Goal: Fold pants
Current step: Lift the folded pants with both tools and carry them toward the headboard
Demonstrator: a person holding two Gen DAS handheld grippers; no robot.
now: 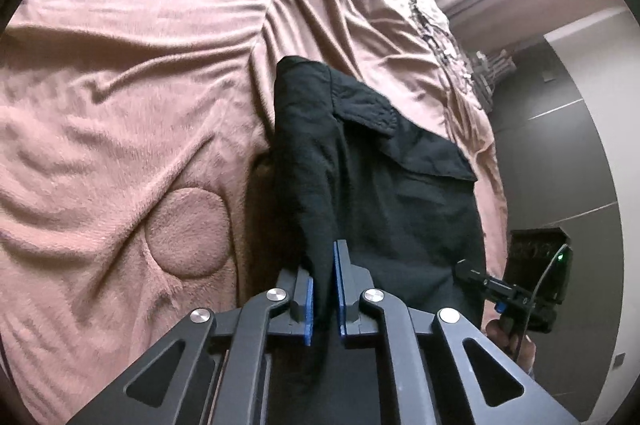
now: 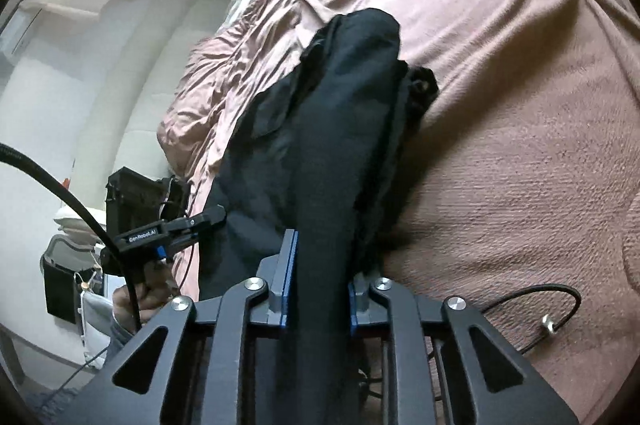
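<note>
Left gripper [image 1: 325, 285] clamps black pants [image 1: 380, 177]; right gripper [image 2: 322, 277] clamps pants too; pink blanket [image 1: 140, 65] beneath.

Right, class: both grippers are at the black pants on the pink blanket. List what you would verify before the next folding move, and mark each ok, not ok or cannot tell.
1. Left gripper shut on black pants: ok.
2. Right gripper shut on the pants: ok, thicker bunch between its pads.
3. Pants lying flat on the pink blanket: not ok, bunched and creased.
4. Pocket flap smooth: cannot tell.
5. Black cable clear of the pants: ok, it lies apart on the blanket.
</note>
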